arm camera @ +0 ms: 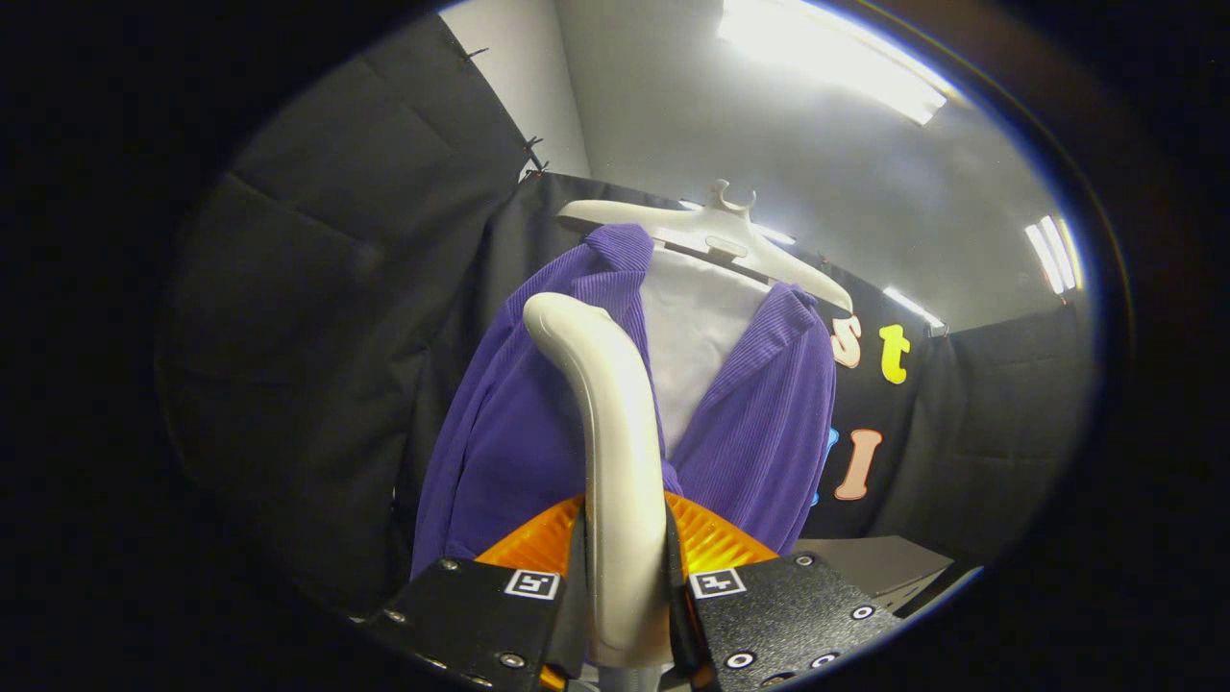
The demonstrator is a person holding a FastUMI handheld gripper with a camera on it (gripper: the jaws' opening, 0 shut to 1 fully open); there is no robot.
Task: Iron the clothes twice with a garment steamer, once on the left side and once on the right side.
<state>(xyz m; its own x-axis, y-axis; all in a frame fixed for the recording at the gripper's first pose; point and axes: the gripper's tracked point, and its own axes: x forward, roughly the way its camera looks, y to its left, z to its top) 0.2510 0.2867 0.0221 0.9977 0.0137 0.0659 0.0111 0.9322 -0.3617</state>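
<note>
Between claw (625,615) fingers, clamped steamer handle (615,442)

1 gripper (625,596), its 2 fingers (476,615) pressed against 1 steamer handle (615,452). 1 purple jacket (519,432) over 1 white shirt (697,336), both on 1 white hanger (716,235). 1 orange ribbed part (716,543) lies just beyond the fingers. 3 ceiling lights (836,62) glow overhead.

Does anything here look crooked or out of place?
The hanger slopes down toward one side, so the purple jacket hangs lopsided. The gripper is shut on the steamer handle; nothing else stands out.
</note>
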